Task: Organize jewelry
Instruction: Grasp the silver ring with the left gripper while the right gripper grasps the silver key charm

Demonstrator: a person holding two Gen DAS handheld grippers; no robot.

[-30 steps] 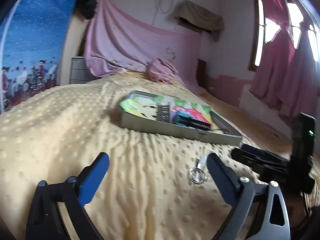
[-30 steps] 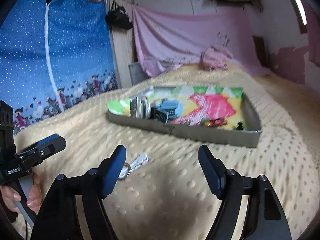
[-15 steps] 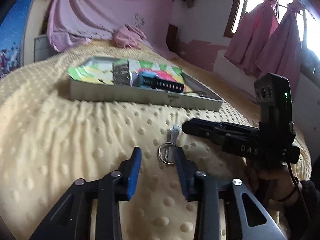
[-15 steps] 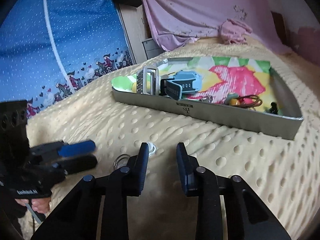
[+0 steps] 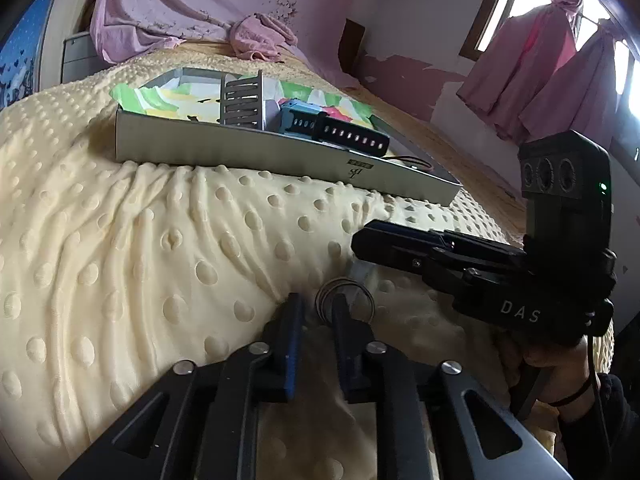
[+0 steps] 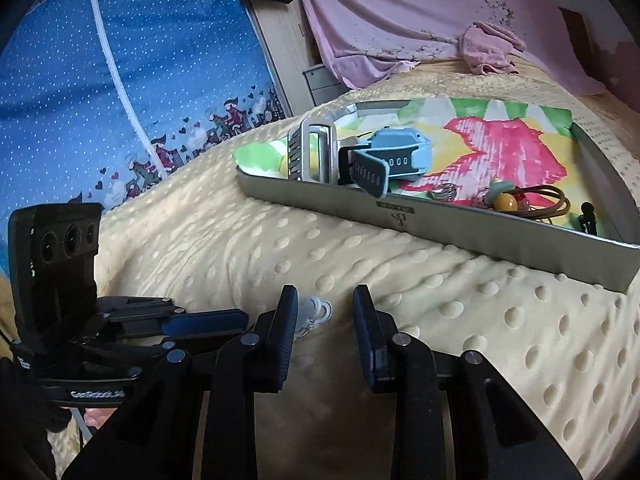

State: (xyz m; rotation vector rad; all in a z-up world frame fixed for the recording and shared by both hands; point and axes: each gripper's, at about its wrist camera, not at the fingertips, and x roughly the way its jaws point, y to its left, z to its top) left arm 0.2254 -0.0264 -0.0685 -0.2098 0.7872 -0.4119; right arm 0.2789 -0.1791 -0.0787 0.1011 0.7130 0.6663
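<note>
Left wrist view: the left claw [image 5: 316,308] is seen with its blue-padded jaws closing, nearly together, over the near edge of a small silver split ring [image 5: 345,295] lying on the pale yellow dotted blanket [image 5: 160,240] of the bed; whether the pads yet press on the wire cannot be told. At one o'clock from the ring, the pale charm [image 6: 314,312] joined to it is partly hidden under the right claw [image 5: 360,246]. In the right wrist view that claw [image 6: 326,304] is shown with jaws closing but apart, the charm just inside the left jaw and not pinched. The thin ring could be skated out sideways if the pads meet off-centre, or soft blanket could be caught along with it. If both claws pull unevenly, the piece may be dropped short of the shallow grey cardboard tray [image 5: 280,156] at twelve o'clock, where a silver clasp [image 5: 242,100] and a blue watch [image 5: 304,120] already lie.
</note>
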